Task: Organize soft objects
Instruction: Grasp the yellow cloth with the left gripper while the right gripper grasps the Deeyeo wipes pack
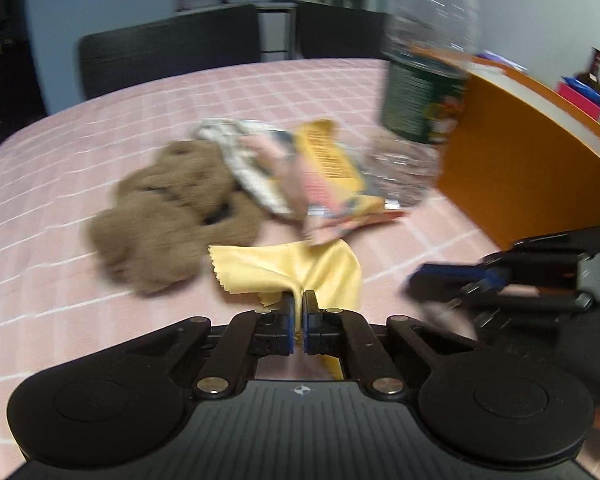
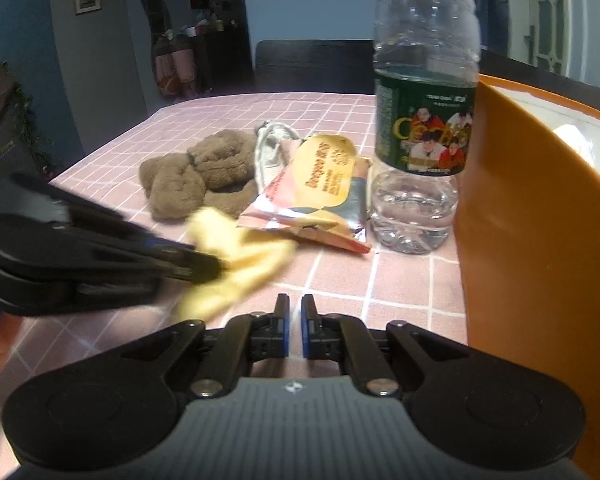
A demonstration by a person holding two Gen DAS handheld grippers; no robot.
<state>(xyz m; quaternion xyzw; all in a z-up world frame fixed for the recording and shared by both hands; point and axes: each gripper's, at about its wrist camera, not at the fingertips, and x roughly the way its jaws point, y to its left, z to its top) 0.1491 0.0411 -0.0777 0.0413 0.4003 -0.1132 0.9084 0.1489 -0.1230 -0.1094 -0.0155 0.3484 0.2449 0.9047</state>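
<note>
Left wrist view: the left tongs [image 1: 299, 304] are closed on a fold of a yellow cloth [image 1: 288, 270], pinched between the blue pads. This cloth spreads away from the pads, its zigzag-cut edge pointing left, and most of it lies on the pink checked worktop [image 1: 60, 184]. Just beyond it sits a brown plush toy [image 1: 168, 208], its long axis running from near left to far right. Right of the toy lies a yellow and pink snack packet [image 1: 332, 176], lengthwise away from the camera, with a crumpled silvery wrapper [image 1: 244, 160] between toy and packet. A clear plastic bottle [image 1: 424, 80] with a dark green label stands upright beside the packet, next to an orange bin [image 1: 512, 168]. At the right edge the right tongs [image 1: 416, 280] come in pointing left, blurred. The whole view is smeared.

Right wrist view: the right tongs [image 2: 295, 306] are closed with only a narrow slit between the pads and nothing in them, above bare worktop [image 2: 340, 280]. From the left the left tongs [image 2: 216, 268] reach in, pointing right, gripping the yellow cloth [image 2: 240, 256], which bunches around their tip, blurred. Behind it lie the plush toy [image 2: 204, 172] and the snack packet [image 2: 320, 188], which points away and slightly right. The bottle [image 2: 424, 128] stands upright just beside the wall of the orange bin [image 2: 520, 240].
</note>
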